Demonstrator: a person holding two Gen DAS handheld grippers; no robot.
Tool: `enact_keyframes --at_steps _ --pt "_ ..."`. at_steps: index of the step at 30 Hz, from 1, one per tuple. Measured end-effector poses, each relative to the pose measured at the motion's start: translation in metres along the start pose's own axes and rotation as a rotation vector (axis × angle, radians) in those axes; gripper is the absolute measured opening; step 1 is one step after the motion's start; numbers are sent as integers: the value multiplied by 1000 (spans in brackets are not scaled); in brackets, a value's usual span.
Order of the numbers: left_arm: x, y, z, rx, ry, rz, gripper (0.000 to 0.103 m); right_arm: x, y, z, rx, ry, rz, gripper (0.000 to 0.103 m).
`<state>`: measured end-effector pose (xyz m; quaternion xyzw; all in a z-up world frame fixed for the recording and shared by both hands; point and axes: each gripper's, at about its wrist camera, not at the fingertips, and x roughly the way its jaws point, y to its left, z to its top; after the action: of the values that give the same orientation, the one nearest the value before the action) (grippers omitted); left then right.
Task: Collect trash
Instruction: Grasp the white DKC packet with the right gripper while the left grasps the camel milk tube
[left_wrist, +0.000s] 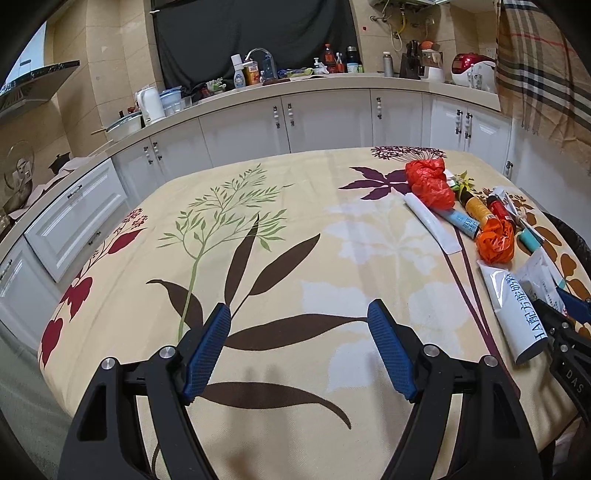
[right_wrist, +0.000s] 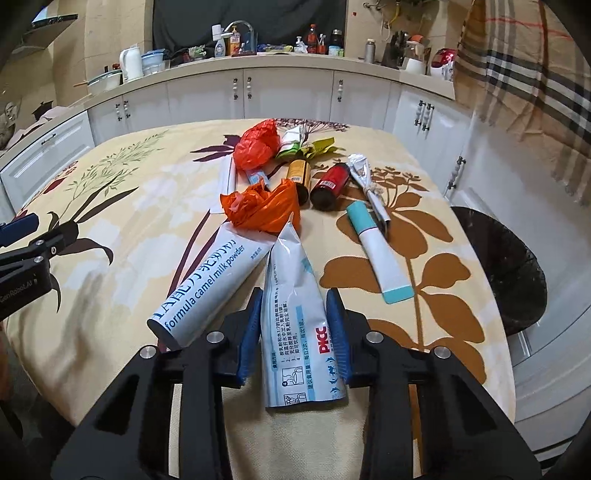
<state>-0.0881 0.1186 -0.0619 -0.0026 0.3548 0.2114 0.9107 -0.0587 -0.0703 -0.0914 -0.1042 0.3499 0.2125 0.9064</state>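
Right gripper (right_wrist: 295, 332) fingers clamp a flattened white-and-blue sachet (right_wrist: 295, 314) with red PICC print, lying on the floral bench (right_wrist: 110, 206) beside a camel milk powder tube (right_wrist: 207, 280). Left gripper (left_wrist: 299, 350) fingers wide open, empty, over bare cloth.

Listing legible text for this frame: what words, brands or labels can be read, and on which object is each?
"formula camel milk powder": white sachet lying left of the right gripper.
"PICC": sachet between that gripper's pads.
"GenRobot.AI": left gripper body, seen from the right wrist.
"DAS": right gripper's body, cut off.
Chinese print and bottle labels: too small to read.
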Motion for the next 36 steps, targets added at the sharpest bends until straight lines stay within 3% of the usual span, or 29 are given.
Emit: enact_keyframes --at_steps 6,18,25,29,31,33,36 --pt "-7 -17 6 17 -18 -37 74 -15 -12 4 5 -53 -41 33" --pt "-22 -83 21 57 -33 -222 77 -25 -81 3 111 -96 -162 33" --pt "-4 -114 12 125 2 -229 77 -20 -104 -2 165 -97 -166 33" --pt "7 -118 6 126 44 -252 63 -15 -105 -4 169 -91 -157 33" --pt "9 -121 3 139 54 -269 50 -13 -104 -4 168 -88 -154 33" --pt "11 -122 1 146 64 -282 26 -11 -104 -4 170 -84 -151 33" --pt "9 -120 -1 137 62 -297 22 -10 -103 -4 172 -78 -151 33"
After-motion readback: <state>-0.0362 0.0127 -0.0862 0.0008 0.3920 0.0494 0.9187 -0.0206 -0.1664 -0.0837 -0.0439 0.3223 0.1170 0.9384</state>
